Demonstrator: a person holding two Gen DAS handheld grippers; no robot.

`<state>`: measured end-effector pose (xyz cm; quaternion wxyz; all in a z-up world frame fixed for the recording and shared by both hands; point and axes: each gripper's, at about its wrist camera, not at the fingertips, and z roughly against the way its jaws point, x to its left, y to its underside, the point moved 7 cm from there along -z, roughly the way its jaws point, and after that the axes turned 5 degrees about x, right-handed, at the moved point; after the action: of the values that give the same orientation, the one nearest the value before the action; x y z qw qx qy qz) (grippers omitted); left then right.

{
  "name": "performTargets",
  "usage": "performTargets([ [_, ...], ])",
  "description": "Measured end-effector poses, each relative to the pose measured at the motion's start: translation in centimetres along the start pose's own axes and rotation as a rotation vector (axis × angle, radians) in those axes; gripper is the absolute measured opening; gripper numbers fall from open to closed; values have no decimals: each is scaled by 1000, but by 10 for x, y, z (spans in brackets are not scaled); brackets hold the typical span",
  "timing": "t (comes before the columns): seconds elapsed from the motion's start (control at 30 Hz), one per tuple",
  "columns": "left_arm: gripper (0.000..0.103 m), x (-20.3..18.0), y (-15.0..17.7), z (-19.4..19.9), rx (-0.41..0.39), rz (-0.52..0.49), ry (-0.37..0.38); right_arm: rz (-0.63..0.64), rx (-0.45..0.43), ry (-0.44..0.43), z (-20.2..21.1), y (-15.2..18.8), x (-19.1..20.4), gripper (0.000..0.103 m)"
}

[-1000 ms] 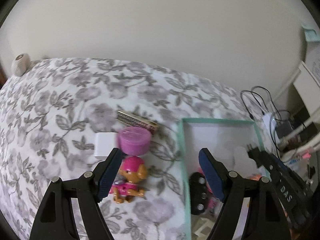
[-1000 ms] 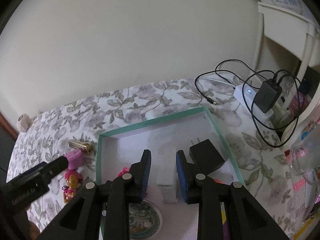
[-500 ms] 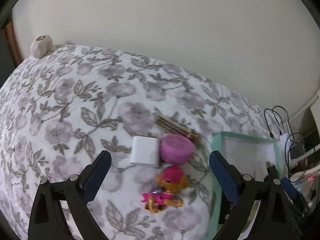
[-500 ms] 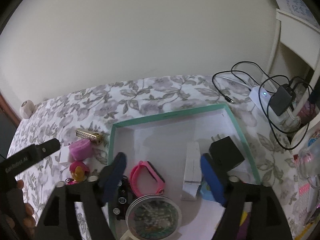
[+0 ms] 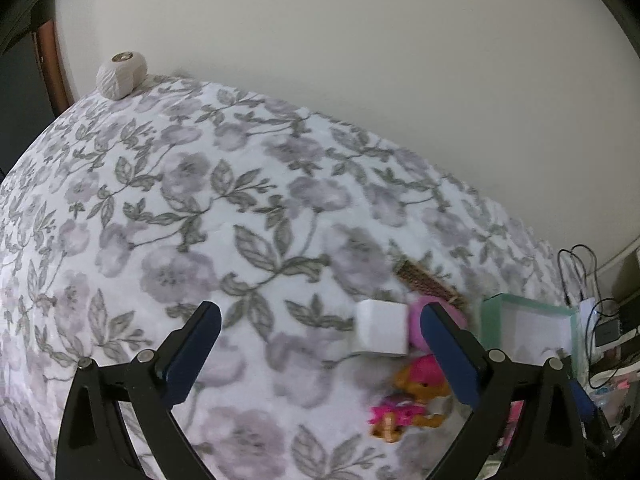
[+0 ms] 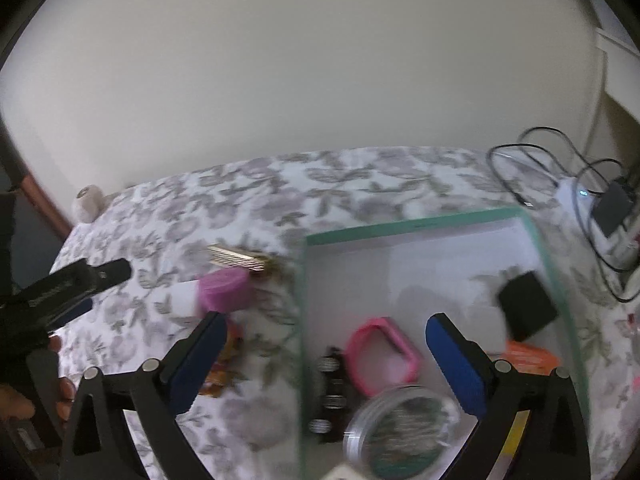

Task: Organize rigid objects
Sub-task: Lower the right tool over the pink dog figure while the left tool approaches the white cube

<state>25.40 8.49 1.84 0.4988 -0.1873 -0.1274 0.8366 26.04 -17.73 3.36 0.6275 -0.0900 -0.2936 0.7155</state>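
Note:
On the floral cloth lie a white block (image 5: 382,334), a pink round tub (image 6: 224,289), a gold ridged bar (image 6: 240,261) and a pink-and-orange toy figure (image 5: 412,396). My left gripper (image 5: 320,356) is open and empty above the cloth, left of these. My right gripper (image 6: 322,364) is open and empty over the left wall of the teal-rimmed box (image 6: 416,222). The box holds a pink band (image 6: 384,354), a black charger (image 6: 526,306), a round clear-lidded case (image 6: 404,426) and a black strip (image 6: 330,394).
A ball of cream yarn (image 5: 120,77) sits at the far left corner by the wall. A power strip with black cables (image 6: 600,208) lies right of the box. An orange item (image 6: 528,358) lies in the box's right side.
My right gripper opened, let go of the white bar in the box, and drew back left. My left gripper swung left, away from the box, so the loose items now sit at its right.

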Motion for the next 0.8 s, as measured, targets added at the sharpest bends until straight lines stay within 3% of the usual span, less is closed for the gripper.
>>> performTargets([
  [0.17, 100, 16, 1, -8, 43, 39, 13, 31, 23, -79, -16, 7, 37, 101],
  [0.43, 100, 34, -3, -8, 40, 63, 1, 101, 77, -107, -47, 28, 80, 101],
  [0.8, 100, 23, 4, -21, 83, 34, 54, 125, 150, -63, -86, 48, 94, 90],
])
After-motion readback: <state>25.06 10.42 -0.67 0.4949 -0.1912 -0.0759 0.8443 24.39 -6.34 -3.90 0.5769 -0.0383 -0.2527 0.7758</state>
